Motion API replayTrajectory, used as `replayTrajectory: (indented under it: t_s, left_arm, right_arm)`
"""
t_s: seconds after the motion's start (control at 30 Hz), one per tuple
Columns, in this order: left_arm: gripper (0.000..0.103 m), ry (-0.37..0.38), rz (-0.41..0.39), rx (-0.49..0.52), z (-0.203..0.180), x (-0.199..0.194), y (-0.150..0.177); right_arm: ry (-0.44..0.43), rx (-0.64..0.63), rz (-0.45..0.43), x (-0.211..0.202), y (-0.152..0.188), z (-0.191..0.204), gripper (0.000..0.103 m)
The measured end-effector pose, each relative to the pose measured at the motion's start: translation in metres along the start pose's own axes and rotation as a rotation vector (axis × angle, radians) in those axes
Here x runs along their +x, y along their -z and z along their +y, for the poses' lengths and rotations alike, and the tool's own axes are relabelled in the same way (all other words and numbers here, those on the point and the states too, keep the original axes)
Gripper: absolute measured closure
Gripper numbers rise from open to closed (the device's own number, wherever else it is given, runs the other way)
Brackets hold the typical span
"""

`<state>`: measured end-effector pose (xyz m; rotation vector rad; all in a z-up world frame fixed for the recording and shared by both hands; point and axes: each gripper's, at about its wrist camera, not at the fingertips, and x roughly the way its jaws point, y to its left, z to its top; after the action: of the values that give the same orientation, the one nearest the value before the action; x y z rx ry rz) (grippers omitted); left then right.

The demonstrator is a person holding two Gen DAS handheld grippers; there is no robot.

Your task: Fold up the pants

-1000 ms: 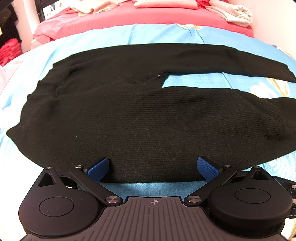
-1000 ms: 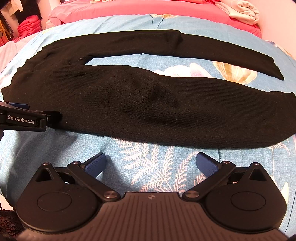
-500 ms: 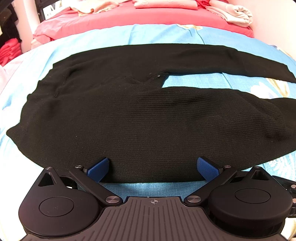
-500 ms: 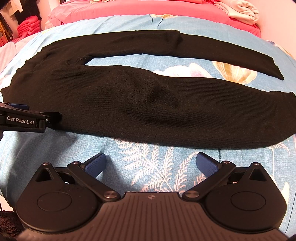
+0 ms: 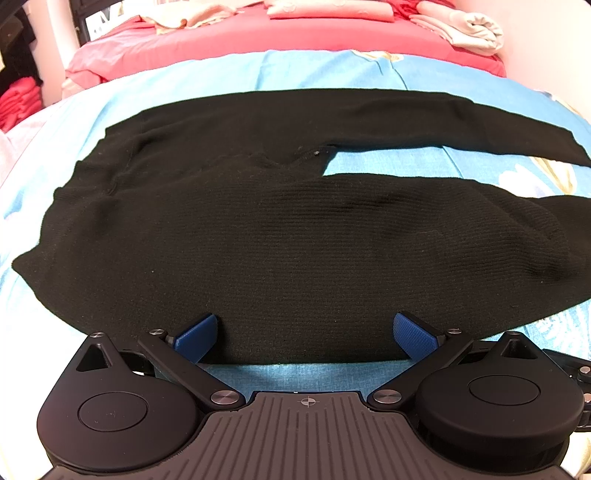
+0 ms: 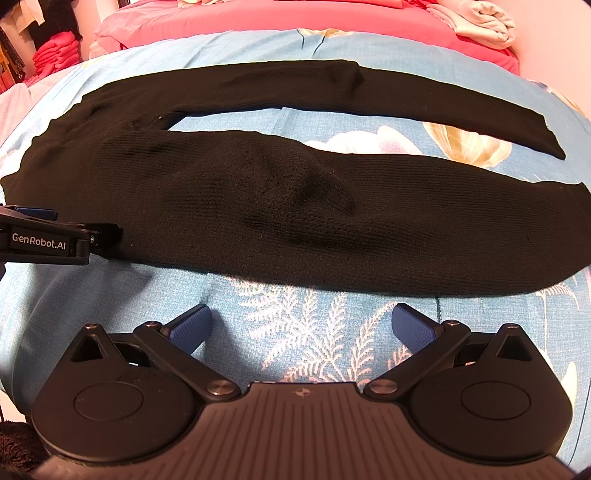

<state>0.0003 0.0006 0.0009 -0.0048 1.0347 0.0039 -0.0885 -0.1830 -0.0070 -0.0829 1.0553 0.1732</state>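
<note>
The left tool (image 5: 306, 332) has its two blue fingers (image 5: 195, 336) spread wide. They stand at the near edge of the black pants (image 5: 295, 236), and the hem of the cloth lies just between them; whether the pads touch the cloth I cannot tell. In the right wrist view the same left tool (image 6: 55, 242) shows from the side at the left border, with its tip against the near edge of the pants (image 6: 295, 206), close to the waist end.

The right tool (image 6: 301, 326) is also spread wide. Its blue fingers (image 6: 190, 328) hang above the bare bed cover (image 6: 295, 332), near the front edge of the nearer leg but apart from it. It holds nothing.

The pants lie flat on the light blue bed cover (image 5: 295, 70), which has a print of white ferns and big flowers. The waist is at the left, and the two legs run to the right with a narrow strip of blue cover between them. The nearer leg has some soft wrinkles in the middle.

Behind the blue cover there is a red blanket (image 5: 258, 37), and on it lie some folded pale cloths (image 5: 461, 29). At the far left a pile of red clothes (image 6: 55, 50) is visible.
</note>
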Motion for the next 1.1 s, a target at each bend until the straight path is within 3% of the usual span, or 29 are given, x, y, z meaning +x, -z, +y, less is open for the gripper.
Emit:
replayTrajectory:
  t_s: [0.6, 0.77, 0.93, 1.0, 1.1]
  left_arm:
    - [0.0, 0.003, 0.002, 0.009, 0.0, 0.001, 0.0]
    - [0.0, 0.013, 0.033, 0.006, 0.003, -0.006, -0.004]
    - [0.0, 0.003, -0.055, 0.009, 0.012, -0.033, -0.01]
    - [0.0, -0.003, -0.102, -0.003, 0.018, -0.036, -0.017]
    - [0.0, 0.012, -0.14, -0.046, 0.031, -0.029, -0.026]
  right_arm:
    - [0.001, 0.002, -0.012, -0.001, 0.001, 0.0, 0.0]
    - [-0.019, -0.018, -0.054, -0.005, 0.009, -0.002, 0.0]
    - [-0.101, -0.119, -0.087, -0.021, 0.032, -0.022, 0.0]
    - [-0.14, -0.042, -0.109, -0.031, 0.039, -0.047, 0.0]
    - [-0.162, 0.188, -0.197, -0.047, 0.043, -0.111, 0.002]
